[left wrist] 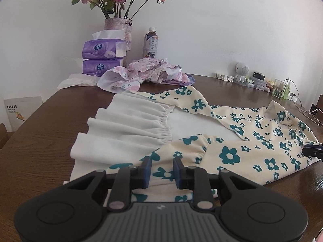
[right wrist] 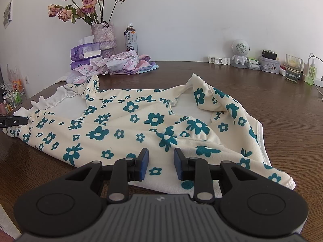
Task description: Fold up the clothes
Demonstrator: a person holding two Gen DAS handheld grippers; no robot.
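Observation:
A cream dress with teal flowers (left wrist: 232,153) (right wrist: 129,125) lies spread on the brown table (left wrist: 40,137) (right wrist: 262,100), its white ruffled skirt (left wrist: 129,129) toward the left. My left gripper (left wrist: 162,166) stands open just above the floral hem edge near the skirt, nothing between its blue pads. My right gripper (right wrist: 161,161) is open too, hovering over the dress's near edge at the top end. The tip of the right gripper (left wrist: 311,151) shows at the far right of the left wrist view; the left gripper's tip (right wrist: 14,121) appears at the left of the right wrist view.
A crumpled pink floral garment (left wrist: 145,72) (right wrist: 113,62) lies at the back, by purple tissue packs (left wrist: 103,58), a flower vase (left wrist: 119,28) and a bottle (left wrist: 151,43). A small white robot figure (right wrist: 239,53), tins, a glass (right wrist: 293,68) and cables line the back right.

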